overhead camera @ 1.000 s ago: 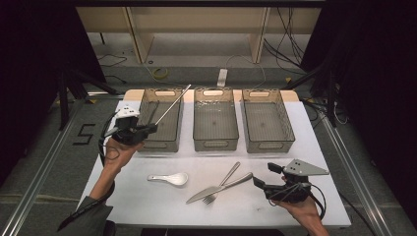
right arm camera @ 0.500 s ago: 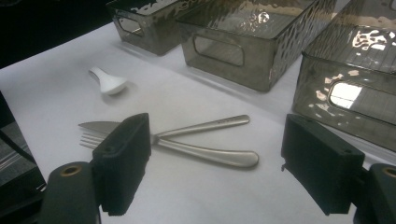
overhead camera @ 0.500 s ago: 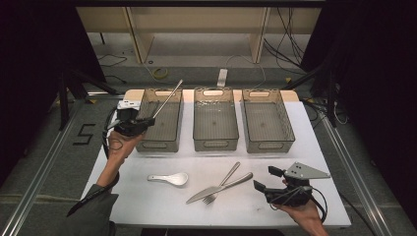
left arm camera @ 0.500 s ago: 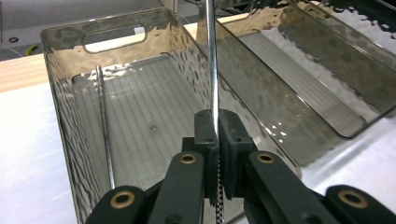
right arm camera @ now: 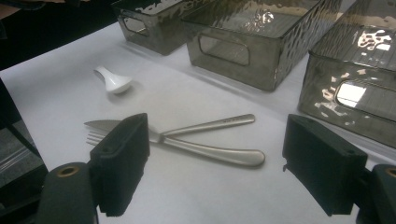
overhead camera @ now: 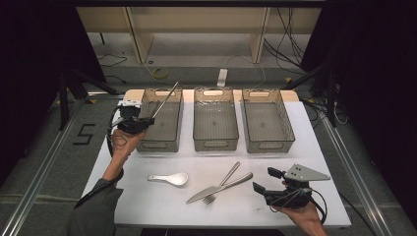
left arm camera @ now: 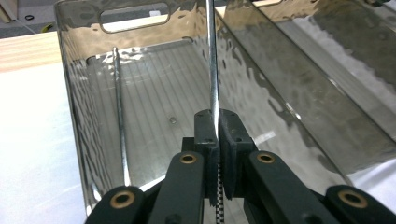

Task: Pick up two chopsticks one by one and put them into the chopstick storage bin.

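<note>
Three clear plastic bins stand in a row at the far side of the white table [overhead camera: 162, 206]: the left bin [overhead camera: 158, 120], the middle bin [overhead camera: 215, 119] and the right bin [overhead camera: 267, 120]. A thin metal rod [overhead camera: 166, 99] rises tilted over the left bin, its lower end at that bin's left rim. In front of the bins, a small white ceramic spoon [overhead camera: 169, 178] lies to the left. To its right, a steel table knife [overhead camera: 219, 187] and a steel fork [overhead camera: 222, 183] lie crossed, touching each other.
</note>
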### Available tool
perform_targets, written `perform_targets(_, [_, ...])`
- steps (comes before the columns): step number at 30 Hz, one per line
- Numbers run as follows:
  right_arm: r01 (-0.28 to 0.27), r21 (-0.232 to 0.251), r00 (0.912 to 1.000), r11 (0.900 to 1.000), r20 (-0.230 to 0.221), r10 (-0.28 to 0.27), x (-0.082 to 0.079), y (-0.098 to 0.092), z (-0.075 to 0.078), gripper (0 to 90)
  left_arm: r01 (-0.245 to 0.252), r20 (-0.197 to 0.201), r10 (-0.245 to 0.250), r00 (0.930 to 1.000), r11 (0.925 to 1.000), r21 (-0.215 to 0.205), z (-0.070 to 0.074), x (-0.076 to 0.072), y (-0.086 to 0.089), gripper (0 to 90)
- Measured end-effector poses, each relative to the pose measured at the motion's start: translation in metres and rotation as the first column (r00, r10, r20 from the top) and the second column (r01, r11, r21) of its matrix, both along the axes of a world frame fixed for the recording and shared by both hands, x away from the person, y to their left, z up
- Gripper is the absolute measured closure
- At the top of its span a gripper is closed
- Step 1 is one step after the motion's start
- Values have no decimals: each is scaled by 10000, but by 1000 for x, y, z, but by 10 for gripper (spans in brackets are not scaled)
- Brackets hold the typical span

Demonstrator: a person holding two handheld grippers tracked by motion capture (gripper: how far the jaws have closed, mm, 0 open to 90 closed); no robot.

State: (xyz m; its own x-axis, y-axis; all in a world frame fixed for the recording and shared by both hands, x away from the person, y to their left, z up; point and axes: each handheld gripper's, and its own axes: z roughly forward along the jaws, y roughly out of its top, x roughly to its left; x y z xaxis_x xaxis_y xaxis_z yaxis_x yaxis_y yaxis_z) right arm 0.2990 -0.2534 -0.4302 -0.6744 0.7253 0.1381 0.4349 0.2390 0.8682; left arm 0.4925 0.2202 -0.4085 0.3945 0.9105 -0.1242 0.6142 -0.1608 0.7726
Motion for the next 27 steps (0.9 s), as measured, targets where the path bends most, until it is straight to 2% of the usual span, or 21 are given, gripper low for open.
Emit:
perform_targets(5, [-78,-85,10000,9999,6,78,0,1,0,241,-181,-197,182,9996,9998,24,-4,7,2,862])
perform_targets(13, [-136,-101,9999,9999,2,137,0,2,0,243,-382,-551,400,9977,9987,335,-14,12,1,859])
perform_targets(16, [-160,-116,9999,9998,-14,160,0,3,-1,243,-529,-694,535,9962,9985,113,-15,14,2,847])
perform_targets(17, [-188,-123,9998,9997,-34,187,0,3,-1,243,-560,-682,571,9960,9983,173,-14,14,1,825])
perform_targets(18, [-227,-127,9997,9997,-50,227,0,3,-1,243,-640,-702,660,9953,9975,308,-13,15,0,744])
perform_targets(20, [-246,-138,9997,9996,-82,245,0,3,-1,243,-714,-775,720,9944,9974,99,-12,16,-1,588])
perform_targets(25, [-257,-141,9997,9996,-52,257,0,3,0,243,-189,-951,145,9954,9988,-452,-4,11,-2,397])
perform_targets(27, [-274,-164,9996,9995,-37,274,0,3,0,243,72,-868,-122,9962,9983,-576,1,7,-2,363])
